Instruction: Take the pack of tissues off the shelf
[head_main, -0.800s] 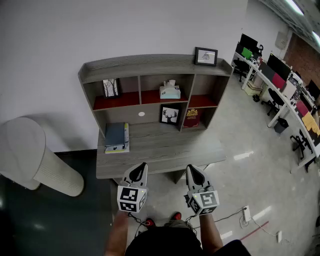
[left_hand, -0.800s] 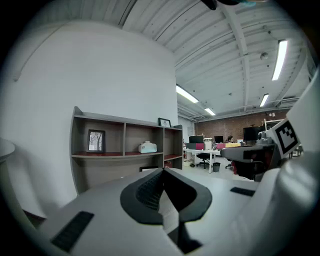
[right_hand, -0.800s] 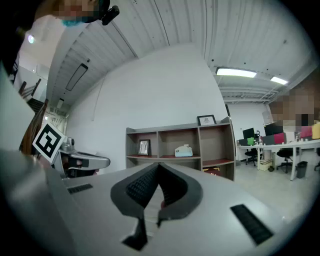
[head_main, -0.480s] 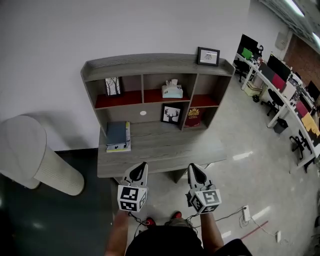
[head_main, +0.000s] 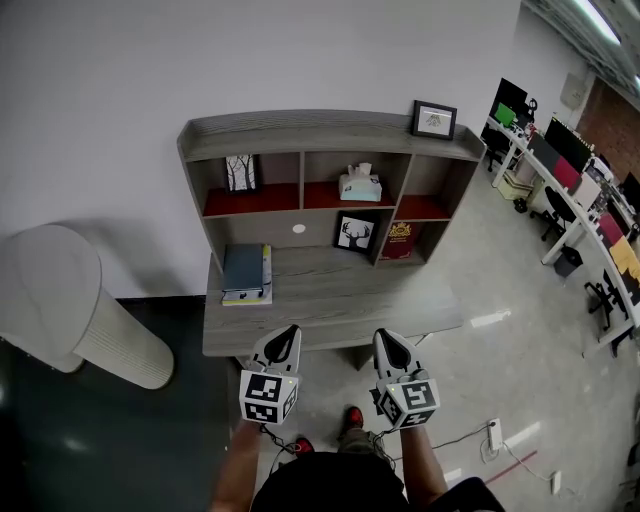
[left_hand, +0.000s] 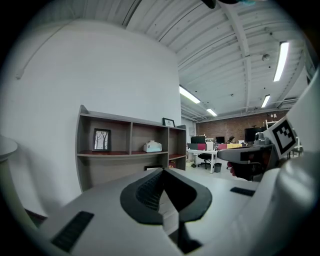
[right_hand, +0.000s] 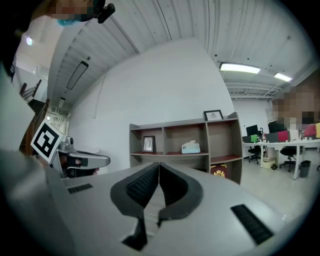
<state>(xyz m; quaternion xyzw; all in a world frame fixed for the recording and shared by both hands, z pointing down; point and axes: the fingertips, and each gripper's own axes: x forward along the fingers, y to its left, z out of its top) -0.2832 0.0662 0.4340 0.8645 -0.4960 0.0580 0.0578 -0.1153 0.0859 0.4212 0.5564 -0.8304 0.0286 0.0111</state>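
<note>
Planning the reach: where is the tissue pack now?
In the head view, the tissue pack sits in the upper middle compartment of the shelf, above the deer picture.

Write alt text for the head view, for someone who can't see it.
Seen from above, a person holds the left gripper and right gripper, both shut and empty, short of a grey wooden desk. The pale blue pack of tissues sits in the upper middle compartment of its shelf unit.

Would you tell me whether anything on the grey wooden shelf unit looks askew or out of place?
Nothing stands out: the pale blue tissue pack sits upright in the middle upper compartment, framed pictures stand upright, books lie neatly stacked.
</note>
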